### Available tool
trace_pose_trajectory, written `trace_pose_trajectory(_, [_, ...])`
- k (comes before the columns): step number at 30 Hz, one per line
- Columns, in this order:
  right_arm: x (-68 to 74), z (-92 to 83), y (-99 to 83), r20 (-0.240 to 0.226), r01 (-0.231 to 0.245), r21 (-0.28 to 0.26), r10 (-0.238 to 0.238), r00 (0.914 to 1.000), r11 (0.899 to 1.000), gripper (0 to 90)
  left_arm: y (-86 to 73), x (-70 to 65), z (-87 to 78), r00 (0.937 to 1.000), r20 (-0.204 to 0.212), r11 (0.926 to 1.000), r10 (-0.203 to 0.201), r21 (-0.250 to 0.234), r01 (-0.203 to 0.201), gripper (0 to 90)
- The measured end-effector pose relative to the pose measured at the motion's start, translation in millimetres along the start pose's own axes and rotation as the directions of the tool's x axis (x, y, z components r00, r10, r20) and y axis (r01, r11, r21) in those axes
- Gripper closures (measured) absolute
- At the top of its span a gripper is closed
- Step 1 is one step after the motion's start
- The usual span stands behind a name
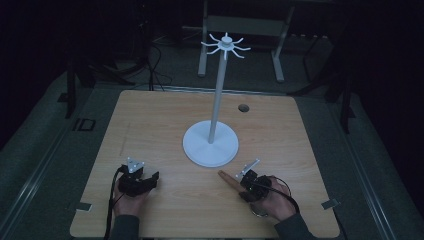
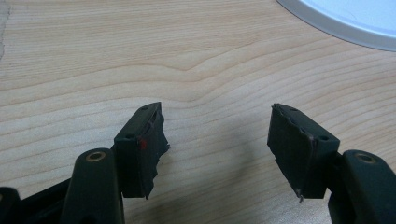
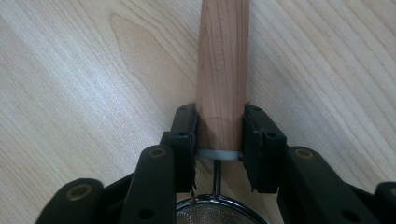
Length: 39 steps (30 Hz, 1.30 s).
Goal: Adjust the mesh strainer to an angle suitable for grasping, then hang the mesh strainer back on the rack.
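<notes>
Materials and finish, as seen

Strainer handle (image 3: 222,70): smooth grained wood; mesh (image 3: 212,215) fine metal. Bench (image 2: 140,56): matt pale wood-grain. Stand base (image 2: 355,18): smooth white plastic. Right claw (image 3: 219,135): matt black.

no readable text, label, brand, number or sign anywhere. desk (image 1: 165,120) plain wood grain, unmarked. white stand (image 1: 210,145) blank. wooden handle (image 3: 222,70) bare, no print.

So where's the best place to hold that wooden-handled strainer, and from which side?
Grip the wooden handle near its metal collar, as the right hand-held gripper does now, coming in from the mesh end. The handle is round and straight and lies flat on the table, so the pads close squarely across it.
</notes>
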State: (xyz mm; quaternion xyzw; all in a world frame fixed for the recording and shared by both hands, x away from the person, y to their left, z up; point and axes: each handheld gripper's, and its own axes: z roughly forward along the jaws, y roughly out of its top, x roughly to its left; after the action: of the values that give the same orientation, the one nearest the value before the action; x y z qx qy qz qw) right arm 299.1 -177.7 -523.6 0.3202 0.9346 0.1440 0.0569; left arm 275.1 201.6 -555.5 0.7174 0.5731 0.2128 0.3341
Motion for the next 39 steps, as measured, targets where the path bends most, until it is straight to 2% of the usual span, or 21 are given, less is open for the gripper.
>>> trace_pose_trajectory(5, [-1.9,-0.7,1.5,-0.005,0.002,0.032,-0.002,1.0,0.999,68.2,0.0,-0.1,0.3,1.0,0.001,1.0,0.002,0.0,-0.002,36.3])
trace_pose_trajectory(12, [-5.4,-0.6,0.4,-0.001,0.003,0.012,-0.003,1.0,1.0,69.5,0.1,0.0,0.9,1.0,0.001,1.0,0.005,0.004,-0.005,36.3])
trace_pose_trajectory(17, [-8.6,-0.6,-2.4,-0.017,-0.016,-0.043,0.016,0.9997,0.999,69.6,0.1,0.1,1.1,1.0,0.001,1.0,0.005,0.005,-0.005,36.3])
trace_pose_trajectory(22, [-9.4,-3.9,-3.3,-0.006,-0.024,-0.088,0.023,0.9997,0.996,69.6,0.0,-0.3,1.0,1.0,0.001,1.0,0.006,0.004,-0.006,36.3])
trace_pose_trajectory(31, [-12.2,-12.0,-2.2,-0.004,-0.045,-0.164,0.045,0.999,0.986,69.6,-0.2,0.2,0.9,1.0,-0.001,1.0,0.003,0.005,-0.003,36.3])
trace_pose_trajectory(39, [-15.3,-20.3,-1.4,0.027,-0.069,-0.264,0.079,0.9965,0.962,69.6,-0.3,-0.4,0.3,1.0,-0.001,1.0,0.001,0.0,-0.001,36.3])
